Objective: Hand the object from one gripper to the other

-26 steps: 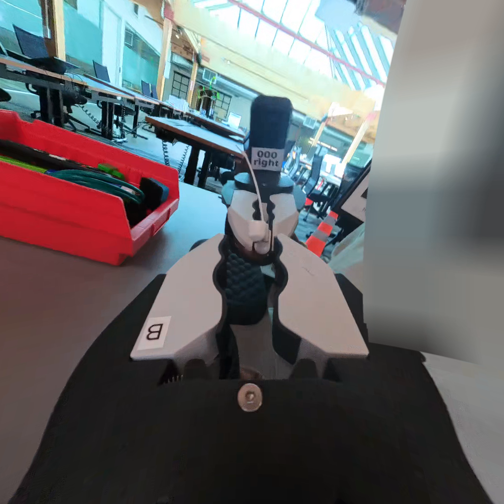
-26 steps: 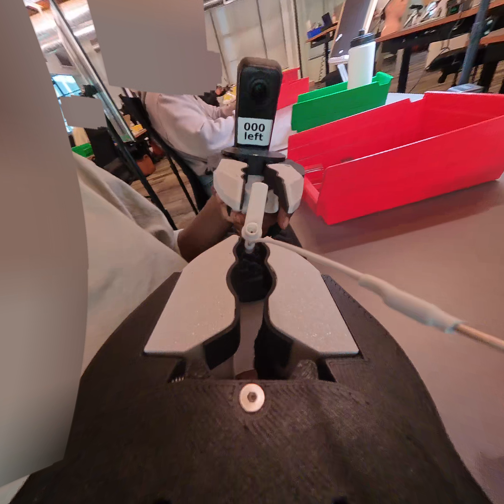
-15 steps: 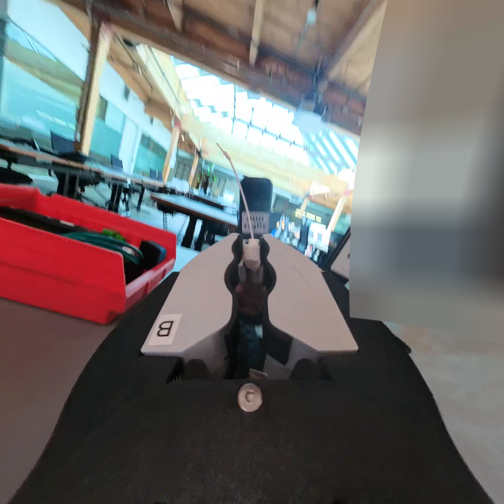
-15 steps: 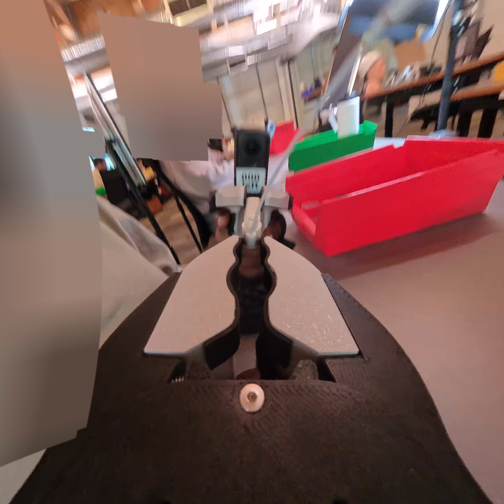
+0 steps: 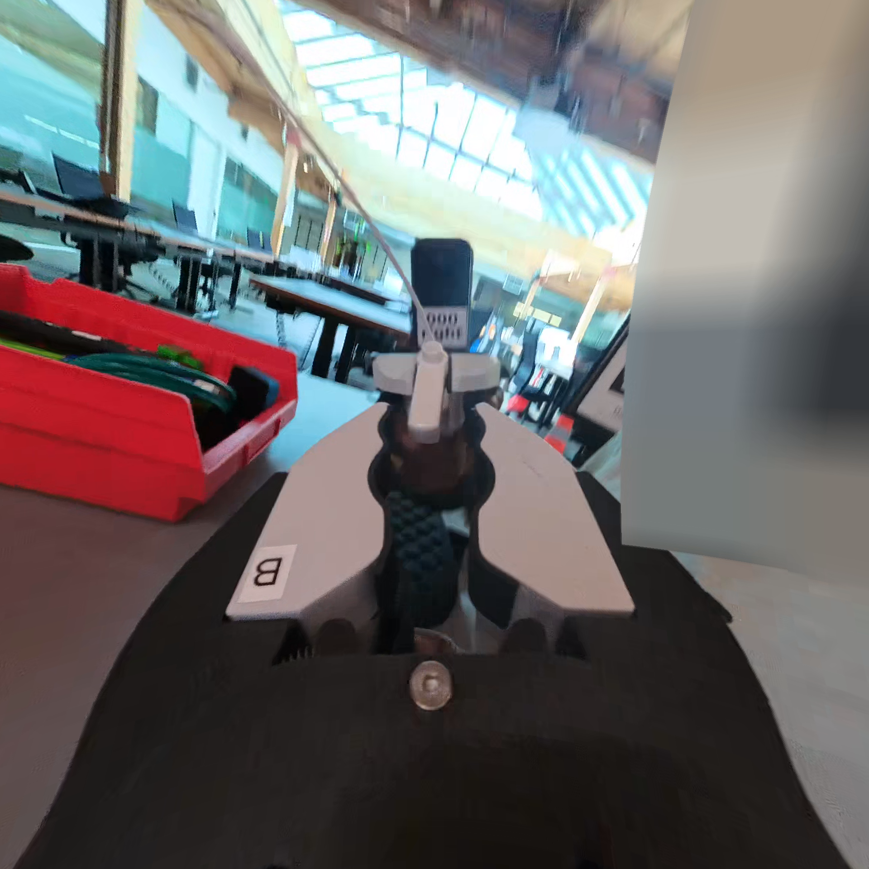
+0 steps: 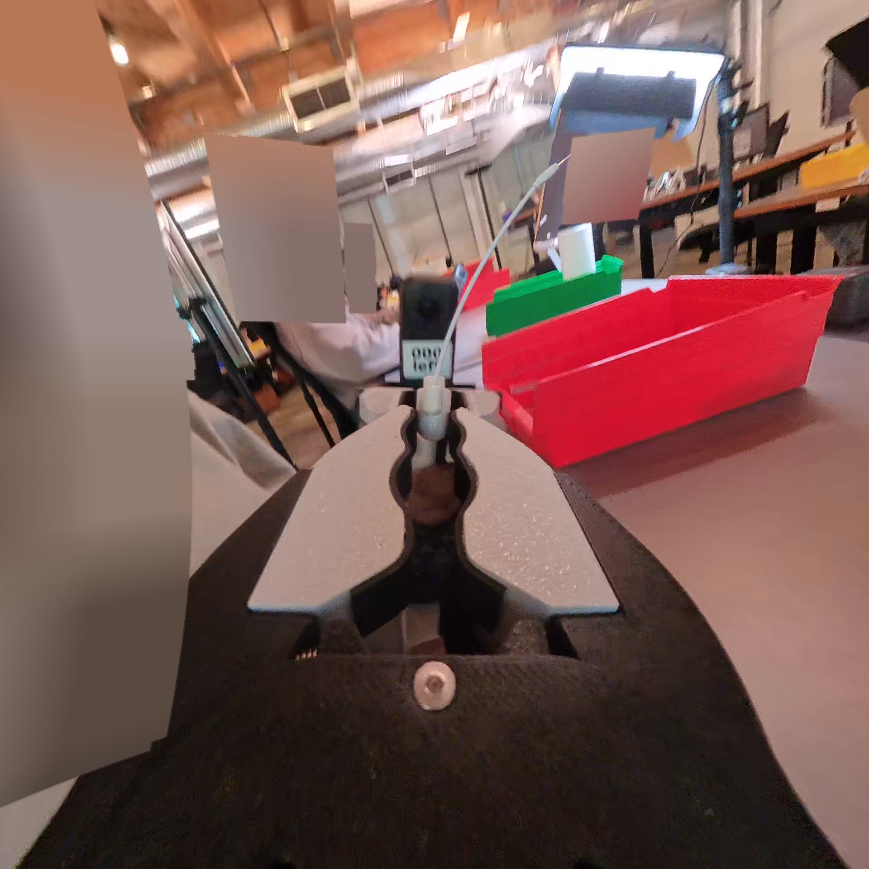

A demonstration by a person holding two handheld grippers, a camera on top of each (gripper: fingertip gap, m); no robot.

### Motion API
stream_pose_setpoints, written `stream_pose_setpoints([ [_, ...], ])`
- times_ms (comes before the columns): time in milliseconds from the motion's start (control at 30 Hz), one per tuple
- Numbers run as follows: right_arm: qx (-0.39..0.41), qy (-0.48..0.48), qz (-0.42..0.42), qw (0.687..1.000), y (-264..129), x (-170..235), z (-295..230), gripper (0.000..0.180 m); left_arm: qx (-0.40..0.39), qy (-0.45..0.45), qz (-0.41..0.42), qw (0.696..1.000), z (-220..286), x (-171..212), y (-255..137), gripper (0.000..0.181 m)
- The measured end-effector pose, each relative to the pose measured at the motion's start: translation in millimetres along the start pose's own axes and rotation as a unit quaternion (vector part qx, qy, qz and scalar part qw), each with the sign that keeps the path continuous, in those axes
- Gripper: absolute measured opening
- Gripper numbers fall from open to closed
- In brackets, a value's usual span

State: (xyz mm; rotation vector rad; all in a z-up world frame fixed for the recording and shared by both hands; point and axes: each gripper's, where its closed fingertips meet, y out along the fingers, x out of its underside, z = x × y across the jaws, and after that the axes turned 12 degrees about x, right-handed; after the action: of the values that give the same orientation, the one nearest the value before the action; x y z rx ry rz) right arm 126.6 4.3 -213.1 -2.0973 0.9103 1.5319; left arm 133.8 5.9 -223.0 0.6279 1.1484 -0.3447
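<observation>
White plastic plug with thin wire tail (image 6: 432, 399) is clamped between right gripper (image 6: 432, 418) fingers, left of red plastic bin (image 6: 658, 376). Left gripper (image 5: 430, 414) is held spread, nothing grasped. Plug is judged light and rigid, and is best taken by its body; wire is likely whippy and slippery.

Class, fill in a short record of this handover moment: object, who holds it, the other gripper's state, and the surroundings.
object: white plastic plug with a thin white cable curving upward
holder: right gripper, fingers closed on the plug
other gripper: left gripper, facing it, jaws apart around the plug's end
height: both held above the grey table
nearby: red plastic bin on the table
</observation>
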Motion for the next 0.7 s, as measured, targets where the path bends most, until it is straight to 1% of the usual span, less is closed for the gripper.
stream_pose_setpoints([
  [33, 0.001, -0.009, -0.016, 1.000, 0, 4, -1, 0.012, -0.010, 0.017, -0.026, 0.999, 1, 4, -1, 0.029],
  [67, 0.000, -0.015, -0.027, 1.000, -1, 7, -2, 0.012, -0.020, 0.037, -0.037, 0.998, 0, 5, -1, 0.018],
  [100, -0.004, -0.018, -0.032, 0.999, 0, 8, -4, 0.012, -0.026, 0.054, -0.039, 0.997, 1, 3, -2, 0.014],
  [167, -0.009, -0.011, -0.022, 1.000, 0, 5, -6, 0.012, -0.017, 0.052, -0.030, 0.998, 4, 1, -1, 0.013],
  [267, 0.002, 0.001, 0.038, 0.999, 4, -8, -3, 0.013, -0.019, 0.041, 0.033, 0.998, 0, -10, 0, 0.013],
  [300, 0.006, 0.010, 0.068, 0.998, 5, -14, -1, 0.015, -0.018, 0.035, 0.063, 0.997, -1, -15, 0, 0.013],
  [333, 0.006, 0.025, 0.094, 0.995, 5, -19, 0, 0.021, -0.016, 0.024, 0.094, 0.995, -2, -20, 0, 0.016],
  [367, 0.005, 0.041, 0.111, 0.993, 6, -23, 1, 0.022, -0.009, 0.009, 0.118, 0.993, -3, -22, 1, 0.016],
  [433, -0.003, 0.063, 0.127, 0.990, 5, -26, 2, 0.012, -0.001, -0.010, 0.138, 0.990, -4, -22, 4, 0.013],
  [500, -0.006, 0.062, 0.120, 0.991, 3, -26, 2, 0.012, 0.003, -0.014, 0.122, 0.992, -4, -17, 8, 0.012],
  [600, -0.007, 0.046, 0.088, 0.995, -1, -22, 0, 0.012, 0.003, -0.002, 0.052, 0.999, -2, -3, 12, 0.013],
  [700, -0.016, 0.039, 0.090, 0.995, -1, -24, -5, 0.012, 0.000, 0.024, 0.054, 0.998, 2, -6, 12, 0.012],
])
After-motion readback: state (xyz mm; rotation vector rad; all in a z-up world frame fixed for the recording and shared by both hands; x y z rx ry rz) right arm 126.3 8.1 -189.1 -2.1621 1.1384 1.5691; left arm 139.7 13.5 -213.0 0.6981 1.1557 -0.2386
